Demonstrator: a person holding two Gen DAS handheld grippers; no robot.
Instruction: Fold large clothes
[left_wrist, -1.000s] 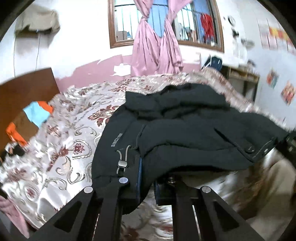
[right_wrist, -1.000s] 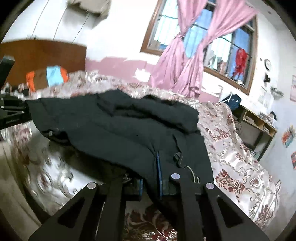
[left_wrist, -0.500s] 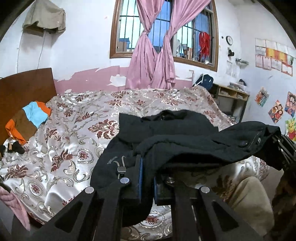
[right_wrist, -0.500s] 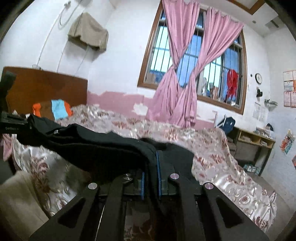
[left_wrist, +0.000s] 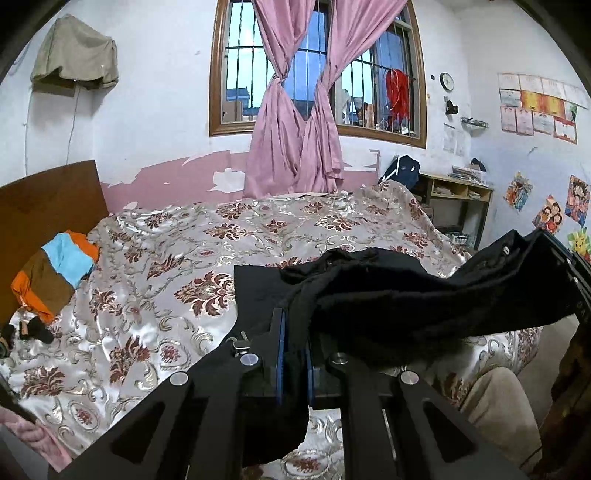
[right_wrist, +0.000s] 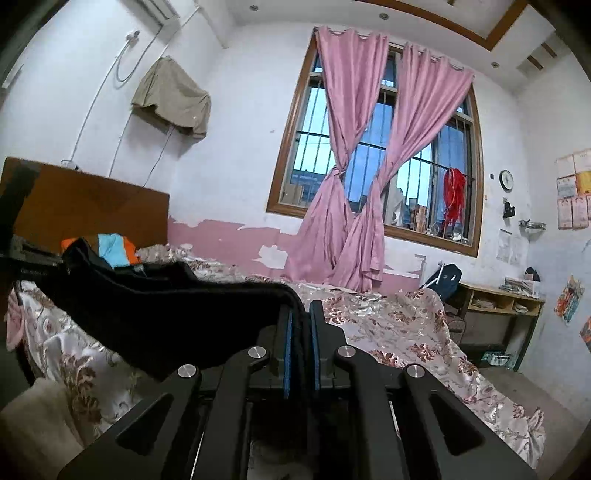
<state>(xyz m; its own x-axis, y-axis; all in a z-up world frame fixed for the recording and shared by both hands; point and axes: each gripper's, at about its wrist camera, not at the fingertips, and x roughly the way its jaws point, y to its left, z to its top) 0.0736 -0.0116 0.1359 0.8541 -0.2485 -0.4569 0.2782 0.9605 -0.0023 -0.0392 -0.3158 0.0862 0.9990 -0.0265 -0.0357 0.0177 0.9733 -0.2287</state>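
A large black garment (left_wrist: 399, 306) hangs stretched in the air between my two grippers, above the near edge of the bed (left_wrist: 177, 266). My left gripper (left_wrist: 293, 332) is shut on one end of it; the cloth drapes down over the fingers. My right gripper (right_wrist: 301, 325) is shut on the other end, and the garment (right_wrist: 166, 314) runs off to the left from it. The right gripper also shows at the right edge of the left wrist view (left_wrist: 569, 273). The left gripper shows at the left edge of the right wrist view (right_wrist: 26, 266).
The bed has a floral satin cover (right_wrist: 399, 325) and a brown headboard (right_wrist: 85, 210). Folded orange, blue and brown clothes (left_wrist: 55, 273) lie by the headboard. A window with pink curtains (left_wrist: 295, 122) is behind the bed. A wooden shelf (left_wrist: 458, 199) stands at the right.
Both grippers have lifted the black garment off the bed and pulled it back toward the near edge. It lay spread on the cover before and now hangs between them.
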